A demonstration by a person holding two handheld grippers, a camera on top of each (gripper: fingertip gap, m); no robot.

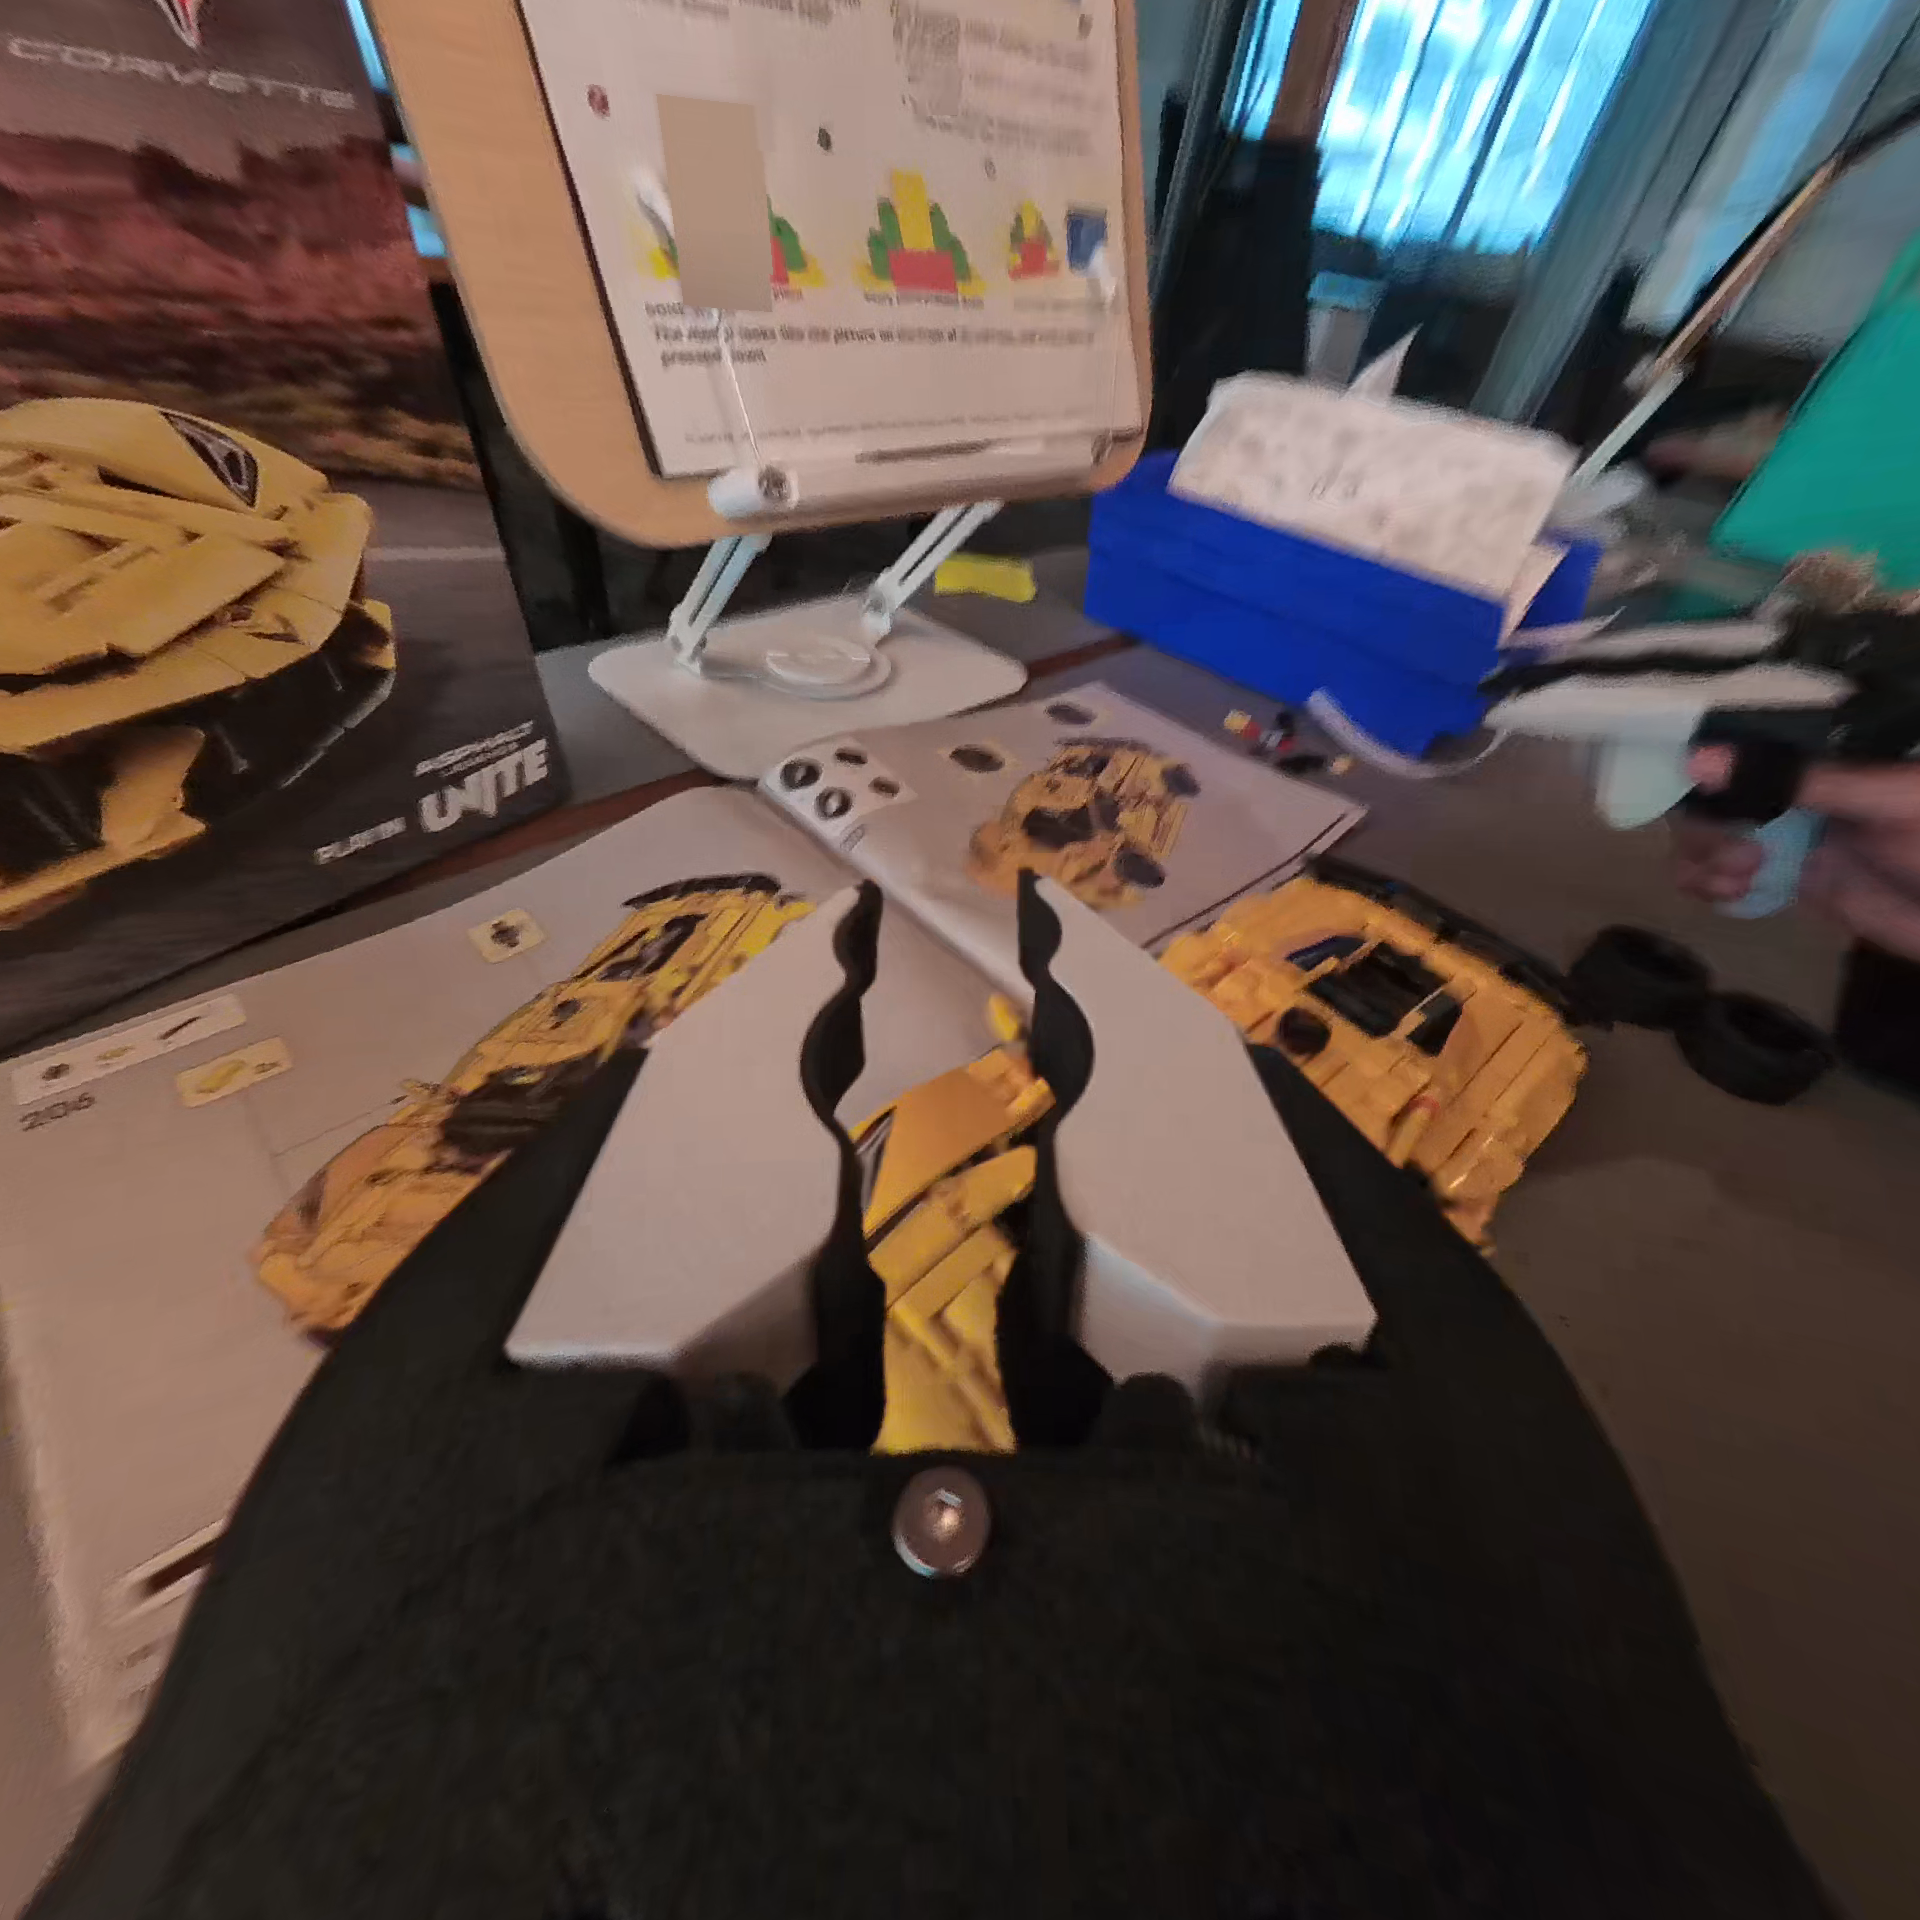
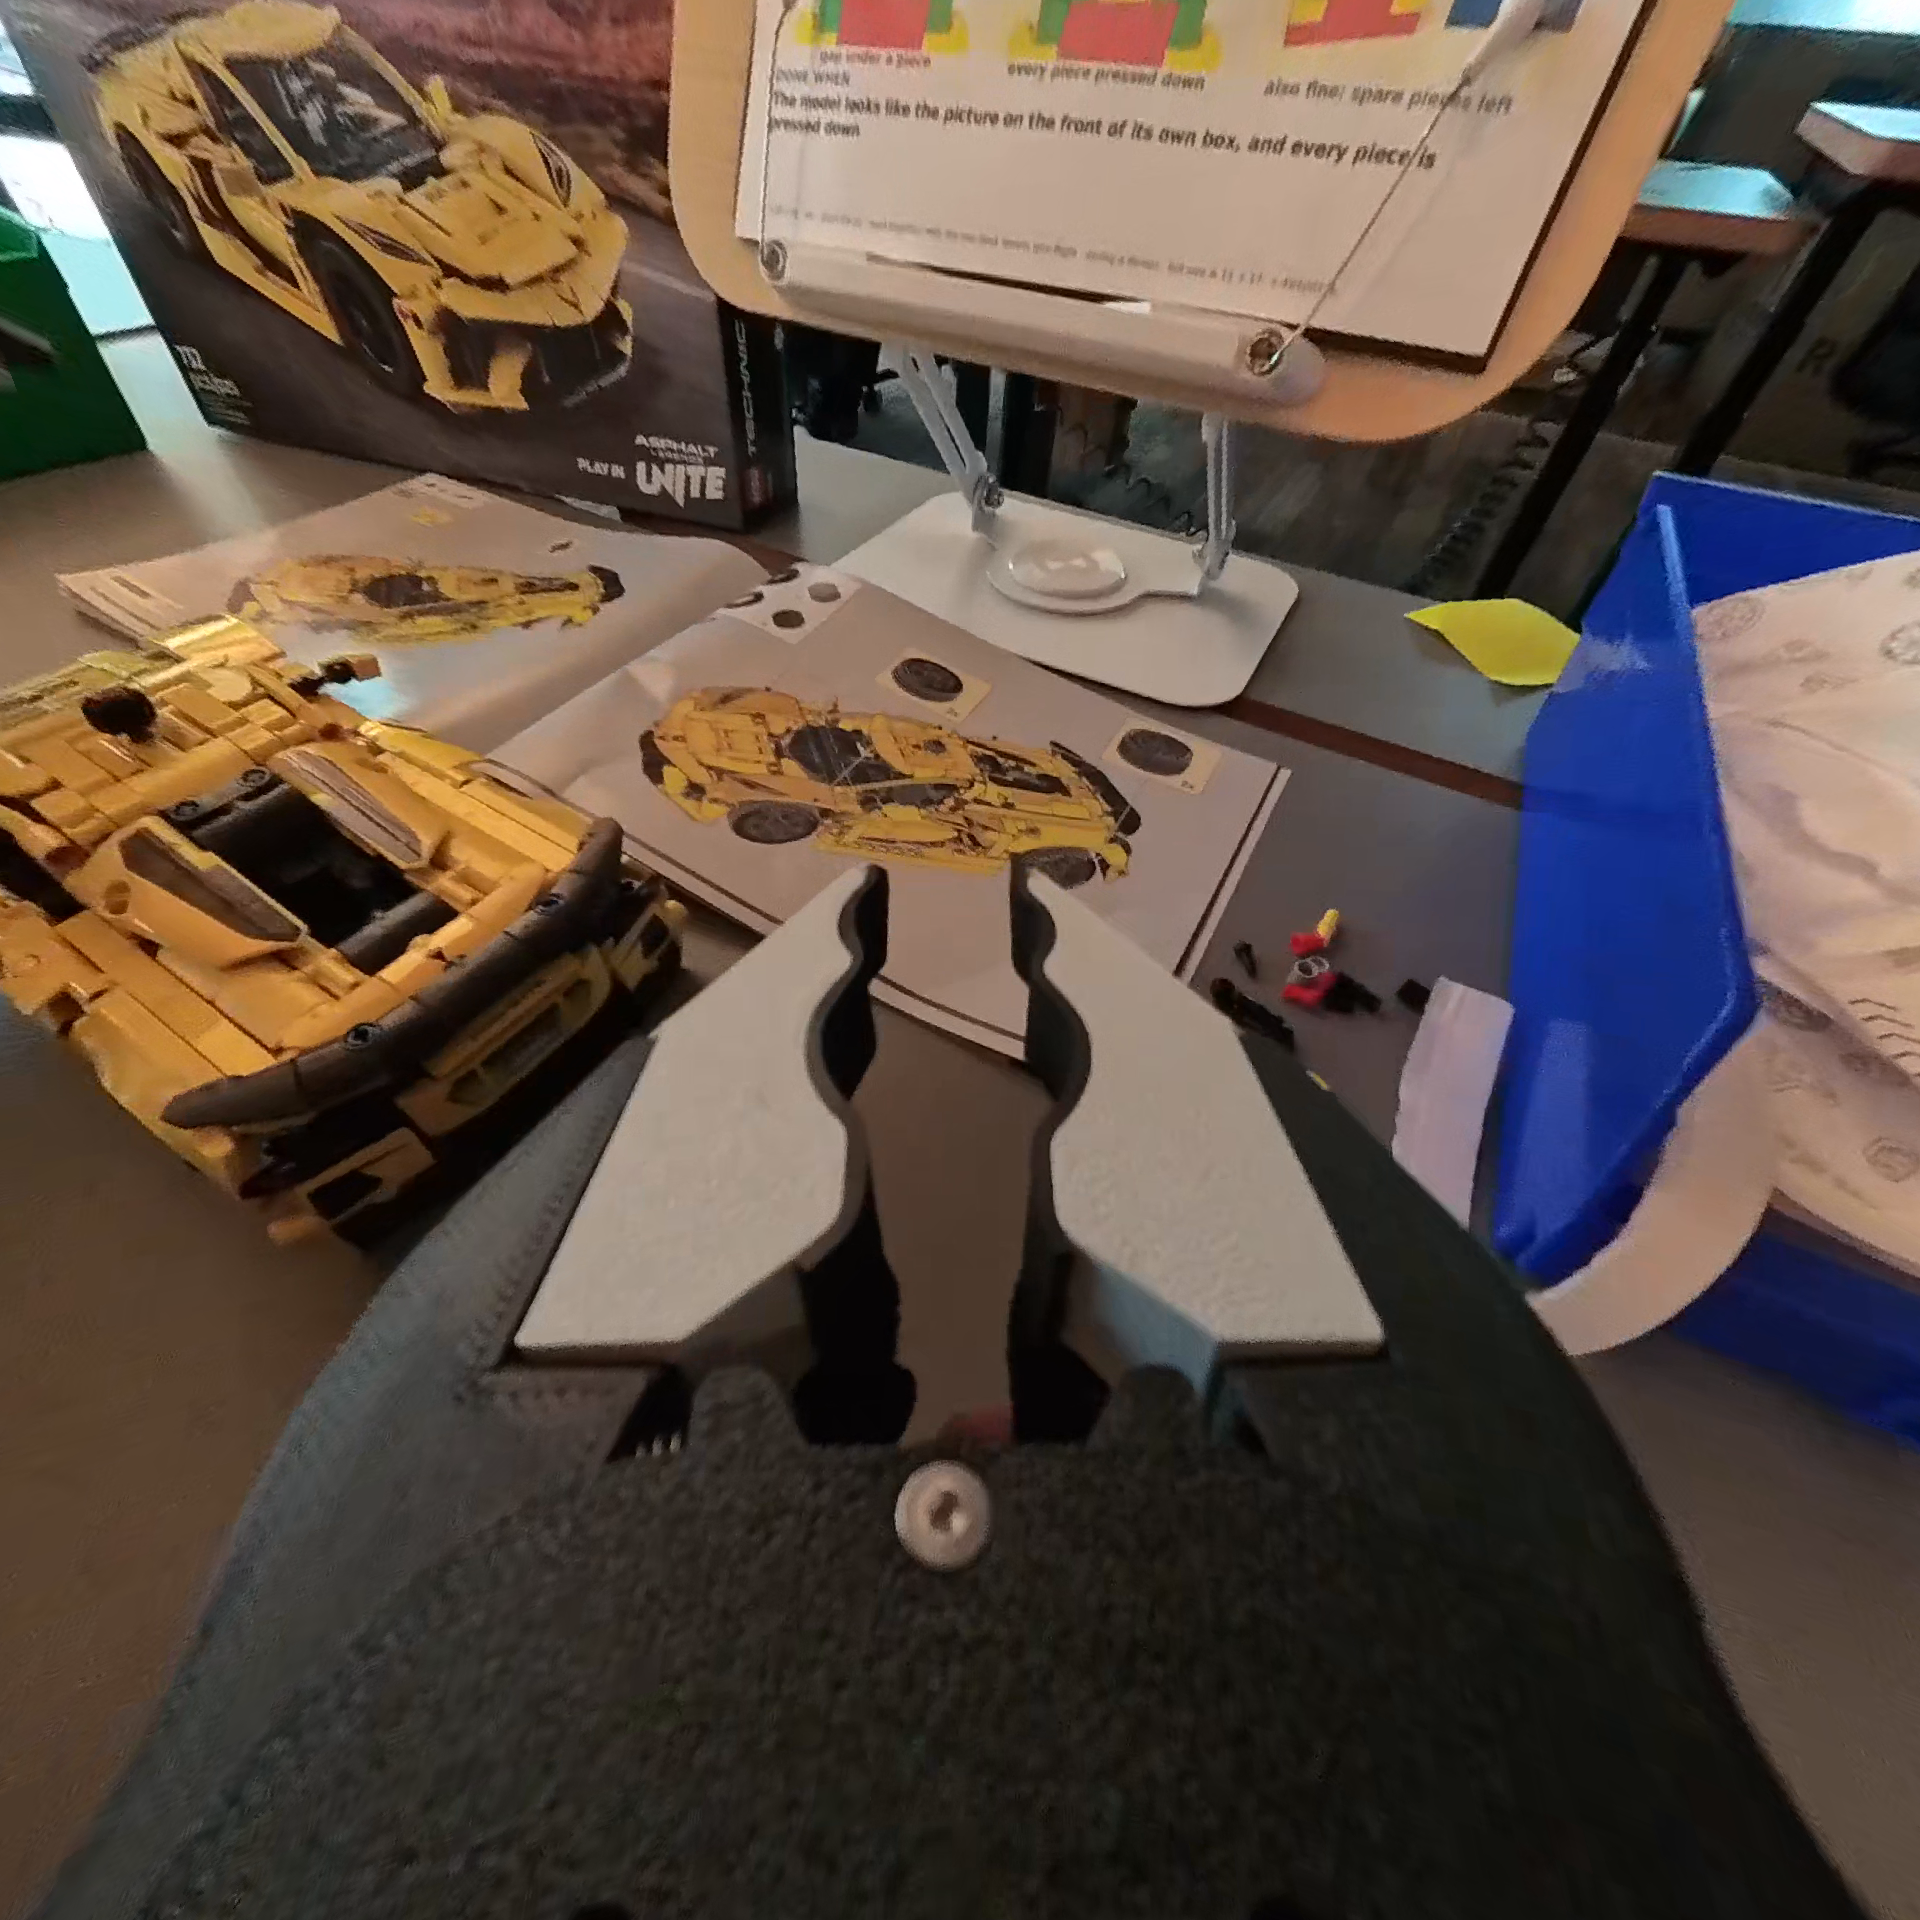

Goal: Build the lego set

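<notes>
- The left gripper (image 1: 940, 904), two grey fingers with wavy black pads, grips a yellow plastic brick panel (image 1: 951, 1195) between its pads at the centre of the left wrist view. The right gripper (image 2: 945, 883) is parted and holds nothing; bare grey table shows between its fingers.
- The yellow brick-built sports car body (image 2: 301, 925), trimmed with dark grey bumper pieces, sits on the table at the left of the right wrist view; its cabin is open, with no roof or wheels fitted.
- An open instruction booklet (image 2: 935, 790) lies flat just behind the car. Small red, black and yellow loose pieces (image 2: 1304, 971) sit right of it, near a blue plastic bin (image 2: 1621, 914) full of white bags.
- Two black rubber tyres (image 1: 1704, 1013) rest beyond the car at the right of the left wrist view.
- The set's cardboard box (image 2: 416, 239) stands upper left; a paper sheet on a wooden stand (image 2: 1143, 208) stands upper centre.
- Likely risk: the panel is gripped along the pads' length, so it may twist or slip when pressed onto the car, and the unsteadied body could slide.
- Both grippers point forward and down over the table; the left view is motion-blurred.
</notes>
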